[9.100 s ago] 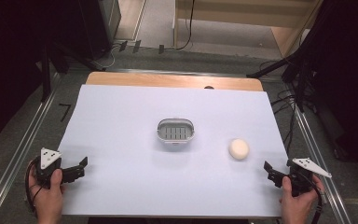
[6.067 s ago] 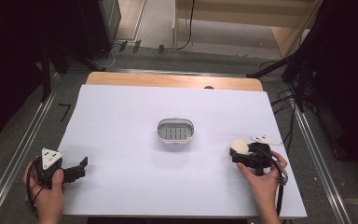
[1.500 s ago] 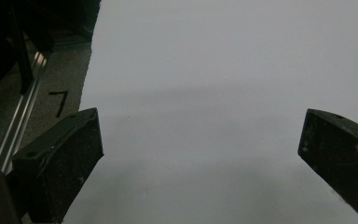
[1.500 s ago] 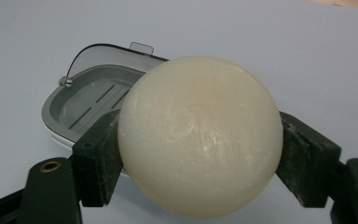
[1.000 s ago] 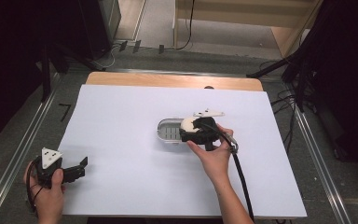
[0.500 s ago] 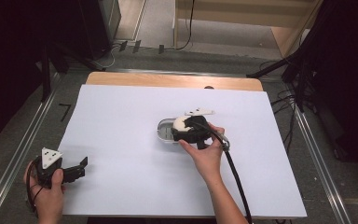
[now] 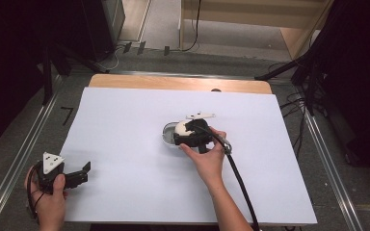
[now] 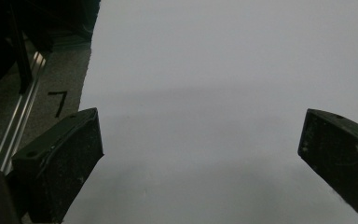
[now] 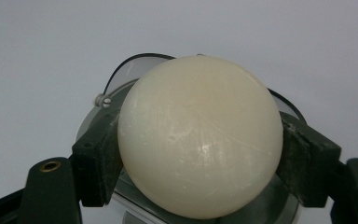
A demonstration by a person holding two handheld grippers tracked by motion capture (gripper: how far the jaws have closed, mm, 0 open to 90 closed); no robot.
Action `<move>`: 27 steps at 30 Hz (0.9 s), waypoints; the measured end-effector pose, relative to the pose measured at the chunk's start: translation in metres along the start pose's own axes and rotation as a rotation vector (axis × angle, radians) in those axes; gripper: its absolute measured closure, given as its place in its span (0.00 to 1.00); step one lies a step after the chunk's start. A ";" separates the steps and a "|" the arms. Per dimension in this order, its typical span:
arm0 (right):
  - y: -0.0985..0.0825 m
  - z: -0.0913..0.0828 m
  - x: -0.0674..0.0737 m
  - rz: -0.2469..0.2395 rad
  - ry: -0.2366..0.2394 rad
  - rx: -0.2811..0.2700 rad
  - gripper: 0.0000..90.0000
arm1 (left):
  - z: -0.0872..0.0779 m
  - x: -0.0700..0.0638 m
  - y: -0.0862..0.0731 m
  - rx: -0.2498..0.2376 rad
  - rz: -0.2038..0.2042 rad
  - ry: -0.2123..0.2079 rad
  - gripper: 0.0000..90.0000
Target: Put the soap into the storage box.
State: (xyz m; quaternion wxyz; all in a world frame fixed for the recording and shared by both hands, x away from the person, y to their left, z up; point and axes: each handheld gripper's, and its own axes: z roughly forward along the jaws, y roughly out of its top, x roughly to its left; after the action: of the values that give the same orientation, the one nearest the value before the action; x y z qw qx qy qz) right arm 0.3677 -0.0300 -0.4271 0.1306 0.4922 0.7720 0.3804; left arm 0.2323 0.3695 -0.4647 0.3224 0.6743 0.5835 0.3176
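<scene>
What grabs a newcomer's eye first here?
The cream ball, clamped between the right gripper's jaws, sits right over the small metal bowl at the middle of the white table. The left gripper rests open at the near left corner, holding nothing.
</scene>
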 end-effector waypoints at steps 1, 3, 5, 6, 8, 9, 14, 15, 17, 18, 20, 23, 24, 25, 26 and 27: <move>0.000 0.001 0.000 0.002 0.000 0.001 0.28 | 0.000 0.000 0.000 0.000 0.000 0.001 0.00; -0.001 0.003 0.000 0.000 0.002 0.008 0.28 | 0.000 0.000 0.000 0.000 -0.001 -0.001 0.00; -0.002 0.006 0.001 0.000 -0.002 0.014 0.28 | 0.000 0.000 0.000 -0.001 -0.002 0.000 0.00; -0.002 0.007 0.001 -0.002 -0.002 0.018 0.28 | 0.000 0.000 0.000 -0.002 -0.002 -0.001 0.00; -0.003 0.009 0.001 -0.001 -0.005 0.023 0.28 | 0.000 0.000 0.000 -0.002 -0.002 -0.002 0.00; -0.003 0.009 0.001 0.004 -0.004 0.027 0.28 | 0.000 0.000 0.000 -0.002 -0.002 -0.002 0.00; -0.003 0.012 0.001 0.007 -0.001 0.027 0.28 | 0.000 0.000 0.000 -0.003 -0.006 -0.002 0.00; -0.003 0.012 0.001 0.006 0.000 0.027 0.28 | 0.000 0.000 0.000 -0.002 -0.006 -0.003 0.00; -0.003 0.012 0.000 0.007 0.000 0.027 0.28 | 0.000 0.001 0.000 -0.002 -0.005 -0.003 0.00; -0.004 0.012 0.000 0.008 -0.001 0.028 0.28 | 0.000 0.001 0.000 -0.001 -0.005 -0.003 0.00; -0.004 0.013 0.000 0.012 -0.004 0.036 0.28 | 0.000 0.001 0.000 -0.002 -0.007 -0.004 0.00; -0.005 0.014 0.001 0.016 -0.009 0.043 0.27 | 0.000 0.001 0.000 0.000 -0.007 -0.003 0.00; -0.005 0.014 0.001 0.016 -0.009 0.043 0.27 | 0.000 0.001 0.000 0.000 -0.007 -0.003 0.00; -0.005 0.014 0.000 0.019 -0.012 0.042 0.27 | 0.000 0.001 0.000 0.000 -0.008 -0.002 0.00; -0.005 0.014 0.000 0.020 -0.012 0.042 0.27 | 0.000 0.001 0.000 0.001 -0.007 -0.002 0.00; -0.005 0.014 0.000 0.022 -0.014 0.041 0.27 | 0.000 0.001 0.000 0.000 -0.007 -0.003 0.00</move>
State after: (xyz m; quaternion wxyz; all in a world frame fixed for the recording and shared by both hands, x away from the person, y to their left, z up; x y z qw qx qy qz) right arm 0.3728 -0.0246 -0.4401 0.1216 0.5058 0.7733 0.3623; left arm 0.2326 0.3702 -0.4647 0.3242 0.6726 0.5857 0.3154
